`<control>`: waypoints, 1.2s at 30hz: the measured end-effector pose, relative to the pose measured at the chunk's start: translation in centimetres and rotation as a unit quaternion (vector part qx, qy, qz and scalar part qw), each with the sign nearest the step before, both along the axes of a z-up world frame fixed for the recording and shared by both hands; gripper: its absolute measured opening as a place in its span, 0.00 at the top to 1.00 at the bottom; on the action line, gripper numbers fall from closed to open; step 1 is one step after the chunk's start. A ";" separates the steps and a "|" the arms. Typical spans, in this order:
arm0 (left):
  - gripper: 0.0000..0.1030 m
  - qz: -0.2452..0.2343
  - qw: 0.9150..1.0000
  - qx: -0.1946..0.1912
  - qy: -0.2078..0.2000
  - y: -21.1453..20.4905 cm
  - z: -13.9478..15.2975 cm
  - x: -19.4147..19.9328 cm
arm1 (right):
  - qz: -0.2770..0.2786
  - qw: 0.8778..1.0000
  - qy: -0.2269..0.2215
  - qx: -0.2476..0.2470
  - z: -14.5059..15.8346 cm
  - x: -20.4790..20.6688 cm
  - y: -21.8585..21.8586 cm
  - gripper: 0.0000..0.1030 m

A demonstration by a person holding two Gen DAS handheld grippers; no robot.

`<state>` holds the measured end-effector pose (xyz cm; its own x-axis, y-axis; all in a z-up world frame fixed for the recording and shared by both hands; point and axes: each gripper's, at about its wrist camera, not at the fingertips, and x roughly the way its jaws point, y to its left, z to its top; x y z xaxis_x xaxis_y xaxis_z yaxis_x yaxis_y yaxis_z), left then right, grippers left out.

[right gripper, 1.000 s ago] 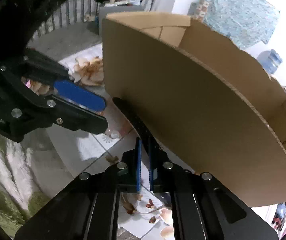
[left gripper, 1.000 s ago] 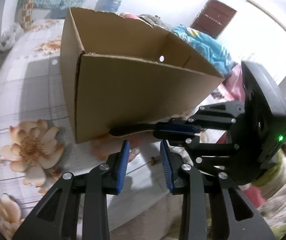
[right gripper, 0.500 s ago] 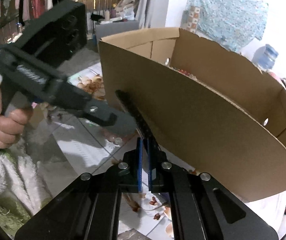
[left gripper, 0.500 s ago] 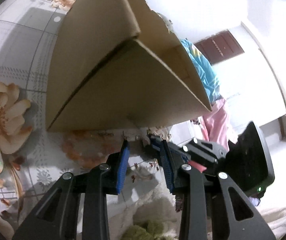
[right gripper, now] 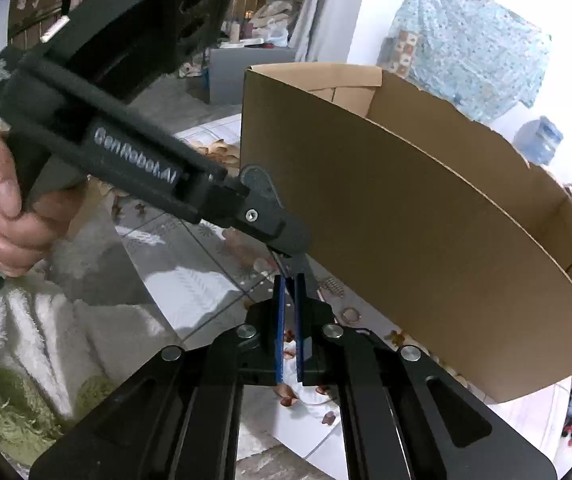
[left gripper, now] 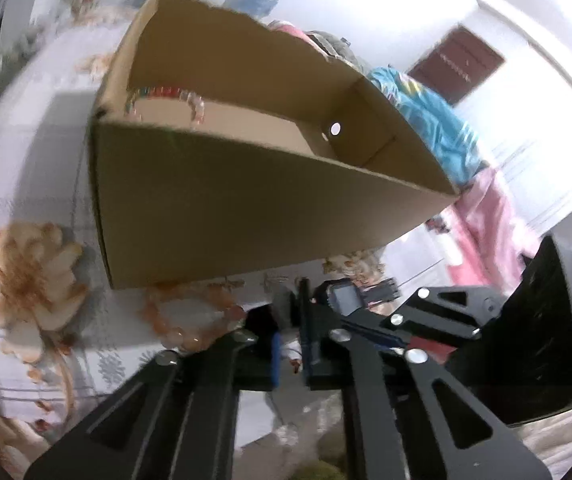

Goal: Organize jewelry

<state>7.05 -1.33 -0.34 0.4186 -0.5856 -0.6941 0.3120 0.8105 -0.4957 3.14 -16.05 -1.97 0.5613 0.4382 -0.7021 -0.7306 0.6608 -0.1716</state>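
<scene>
An open cardboard box [left gripper: 246, 208] stands on a floral tablecloth; a colourful bead bracelet [left gripper: 166, 94] lies inside near its left wall. The box also shows in the right wrist view [right gripper: 426, 240]. My right gripper [right gripper: 289, 292] is shut on a thin black strap [right gripper: 282, 264]. My left gripper [left gripper: 289, 344] has closed its jaws on the same black strap [left gripper: 304, 320], right in front of the right gripper's tips [left gripper: 346, 300]. The left gripper's body [right gripper: 126, 152] crosses the right wrist view. An orange bead bracelet [left gripper: 190, 320] lies on the cloth before the box.
A small ring [right gripper: 350, 314] lies on the cloth by the box's near wall. A fluffy white-green towel [right gripper: 18, 360] covers the table's near edge. Blue and pink cloths [left gripper: 446, 128] lie behind the box.
My left gripper has gone from wide open to closed on the strap held by the right gripper. The view tilted back so the box's inside shows.
</scene>
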 end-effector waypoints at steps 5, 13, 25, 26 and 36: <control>0.97 -0.012 0.997 0.064 -0.047 -0.7 0.0 -1.2 | -0.054 0.997 0.030 0.050 0.3 -0.7 -2.5 0.62; 0.97 -0.032 0.987 0.129 -0.087 -2.0 0.0 -1.6 | -0.265 0.933 0.114 0.213 0.4 -1.8 -14.2 0.52; 0.97 -0.036 0.982 0.159 -0.097 -2.5 -0.8 -1.9 | -0.363 0.877 0.185 0.254 -2.4 1.3 -18.1 0.60; 0.97 -0.037 0.982 0.158 -0.098 -2.5 -0.8 -2.0 | -0.362 0.875 0.189 0.260 -2.5 1.3 -18.1 0.60; 0.97 -0.036 0.982 0.157 -0.099 -2.2 -0.7 -2.1 | -0.331 0.829 0.236 0.384 -3.3 1.8 -20.5 0.76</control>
<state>4.95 -3.53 -0.99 0.5288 -0.3885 -0.7546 0.4393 0.8860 -0.1483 4.89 -36.56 -5.32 0.5991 0.5636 -0.5687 -0.0302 0.7257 0.6874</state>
